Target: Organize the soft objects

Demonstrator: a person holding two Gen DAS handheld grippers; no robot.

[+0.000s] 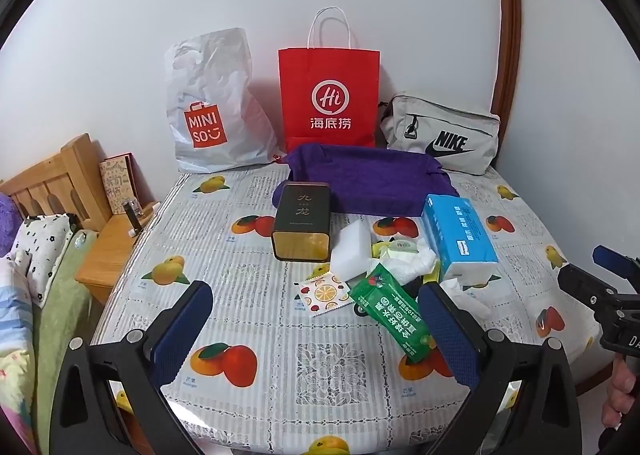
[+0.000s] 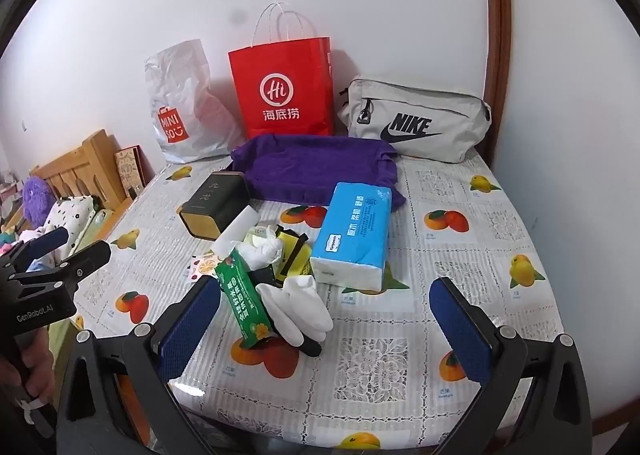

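Note:
A pile lies mid-table: a blue tissue pack, a white sponge block, a green packet, white gloves, crumpled white tissue, a fruit-print sachet and a dark tin. A purple cloth tray sits behind them. My left gripper is open and empty, near the table's front edge. My right gripper is open and empty, with the gloves between its fingers' line.
At the back stand a white Miniso bag, a red paper bag and a grey Nike pouch. A bed and wooden nightstand are left of the table.

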